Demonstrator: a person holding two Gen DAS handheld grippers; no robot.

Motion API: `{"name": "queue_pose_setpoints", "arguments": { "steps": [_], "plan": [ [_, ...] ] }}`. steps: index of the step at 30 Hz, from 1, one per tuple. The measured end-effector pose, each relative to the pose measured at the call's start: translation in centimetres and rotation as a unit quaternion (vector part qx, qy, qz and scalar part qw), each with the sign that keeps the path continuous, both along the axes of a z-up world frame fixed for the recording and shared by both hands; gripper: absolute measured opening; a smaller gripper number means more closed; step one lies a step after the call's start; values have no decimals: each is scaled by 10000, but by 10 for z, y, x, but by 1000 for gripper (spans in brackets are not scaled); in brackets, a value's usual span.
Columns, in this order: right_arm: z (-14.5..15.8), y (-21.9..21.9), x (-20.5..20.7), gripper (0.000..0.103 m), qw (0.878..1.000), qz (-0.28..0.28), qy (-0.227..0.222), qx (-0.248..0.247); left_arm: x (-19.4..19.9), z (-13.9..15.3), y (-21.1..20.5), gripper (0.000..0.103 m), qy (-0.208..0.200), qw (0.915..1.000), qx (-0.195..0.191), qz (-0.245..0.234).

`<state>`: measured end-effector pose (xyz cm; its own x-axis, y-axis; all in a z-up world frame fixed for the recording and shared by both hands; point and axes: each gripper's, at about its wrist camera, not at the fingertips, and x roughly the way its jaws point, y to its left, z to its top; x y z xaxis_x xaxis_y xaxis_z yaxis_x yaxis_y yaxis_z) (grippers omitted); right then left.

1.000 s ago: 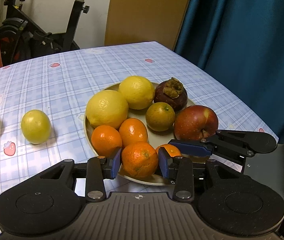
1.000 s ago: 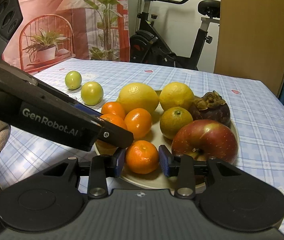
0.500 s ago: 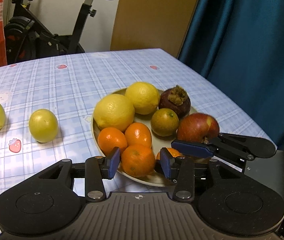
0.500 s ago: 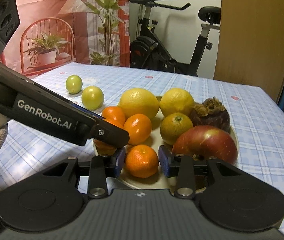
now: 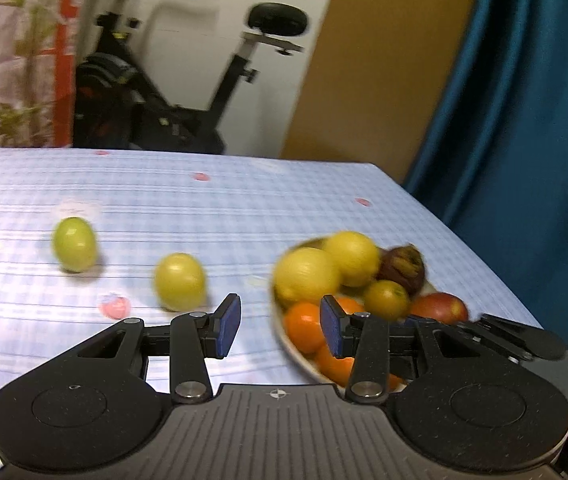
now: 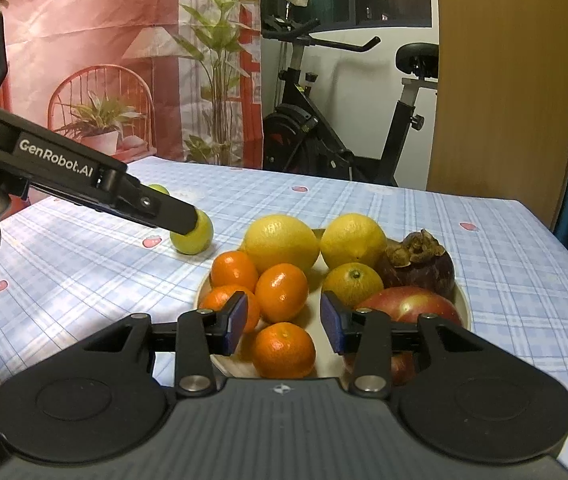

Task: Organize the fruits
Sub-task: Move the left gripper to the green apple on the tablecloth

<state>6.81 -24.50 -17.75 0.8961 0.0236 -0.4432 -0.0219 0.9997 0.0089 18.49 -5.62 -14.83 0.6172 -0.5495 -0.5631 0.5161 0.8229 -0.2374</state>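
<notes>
A beige plate (image 6: pixel 466 304) holds two lemons (image 6: pixel 280 242), several mandarins (image 6: pixel 282 350), a small green-orange citrus (image 6: pixel 353 284), a mangosteen (image 6: pixel 420 262) and a red apple (image 6: pixel 408 304). Two yellow-green fruits lie on the cloth left of the plate: one (image 5: pixel 180 282) near, one (image 5: pixel 74 244) farther left. My left gripper (image 5: pixel 280 330) is open and empty, above the cloth between the near green fruit and the plate (image 5: pixel 284 336). My right gripper (image 6: pixel 284 322) is open and empty, just in front of the plate's near mandarin.
The table has a blue checked cloth (image 6: pixel 524 280). Its right edge runs beside a teal curtain (image 5: pixel 524 100). An exercise bike (image 6: pixel 324 128) and a plant backdrop stand behind the table. The left gripper's arm (image 6: pixel 84 178) crosses the right wrist view at left.
My left gripper has swung left and back from the plate, away from the mandarin it straddled, toward the green fruits. My right gripper has pulled back slightly from its mandarin. Both stay open.
</notes>
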Motion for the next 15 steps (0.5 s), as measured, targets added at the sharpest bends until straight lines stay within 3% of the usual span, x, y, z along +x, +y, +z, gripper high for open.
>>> {"name": "queue_pose_setpoints", "arguments": {
  "steps": [5, 15],
  "plan": [
    [2, -4, 2, 44, 9997, 36, 4, 233, 15, 8, 23, 45, 62, 9994, -122, 325],
    [28, -8, 16, 44, 9987, 62, -139, 493, 49, 47, 63, 46, -208, 9955, -380, 839]
  ]
}}
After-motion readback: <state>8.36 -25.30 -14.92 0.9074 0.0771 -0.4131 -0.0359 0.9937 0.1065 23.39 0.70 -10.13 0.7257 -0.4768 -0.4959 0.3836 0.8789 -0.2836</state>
